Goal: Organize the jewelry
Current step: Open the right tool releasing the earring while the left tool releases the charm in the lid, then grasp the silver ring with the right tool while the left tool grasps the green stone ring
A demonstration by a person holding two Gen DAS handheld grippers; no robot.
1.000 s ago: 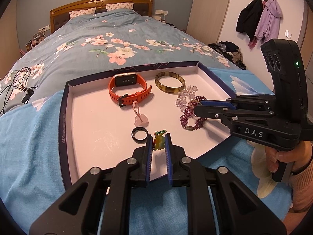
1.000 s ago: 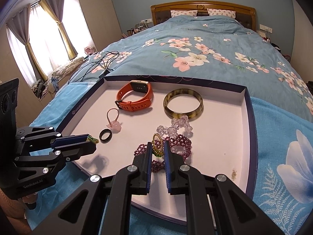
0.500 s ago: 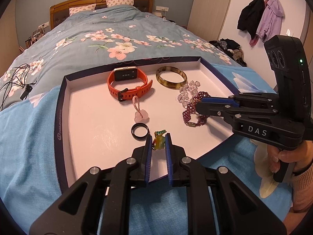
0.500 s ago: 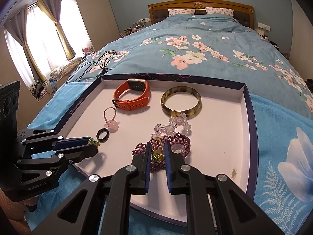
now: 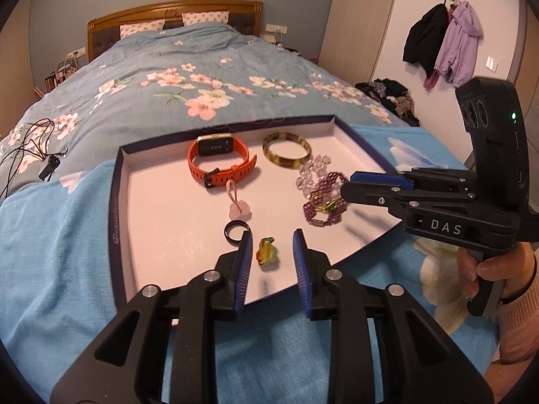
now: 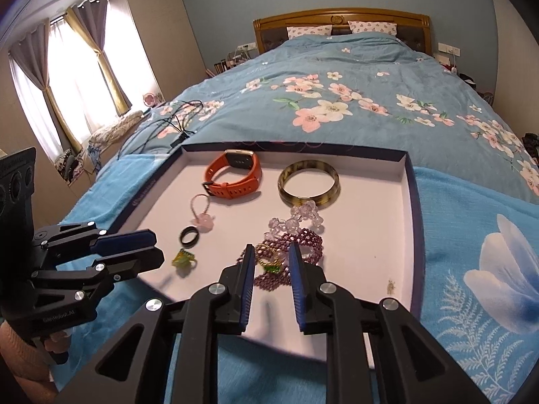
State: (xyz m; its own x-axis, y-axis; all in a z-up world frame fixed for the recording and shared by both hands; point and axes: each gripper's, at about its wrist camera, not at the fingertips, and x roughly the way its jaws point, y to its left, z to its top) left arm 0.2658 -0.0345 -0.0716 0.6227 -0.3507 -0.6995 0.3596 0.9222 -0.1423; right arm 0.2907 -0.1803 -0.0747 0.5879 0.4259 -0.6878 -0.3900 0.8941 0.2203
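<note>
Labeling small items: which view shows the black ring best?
Right wrist: the black ring lies whole and unobstructed on the tray. In the left wrist view the ring is partly hidden behind a left gripper finger.

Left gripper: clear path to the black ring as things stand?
Probably yes. The black ring lies just beyond the left gripper, whose jaws are opening around the yellow-green ring, untouched; nothing covers it, though the pink charm sits close.

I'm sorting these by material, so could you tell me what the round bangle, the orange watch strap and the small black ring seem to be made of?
Bangle: probably glossy resin or horn, judging by its mottled amber-brown swirls and shine.
Orange watch strap: likely matte silicone; flexible, with punched holes.
Black ring: smooth and dark, perhaps ceramic or coated metal; too small to tell.
</note>
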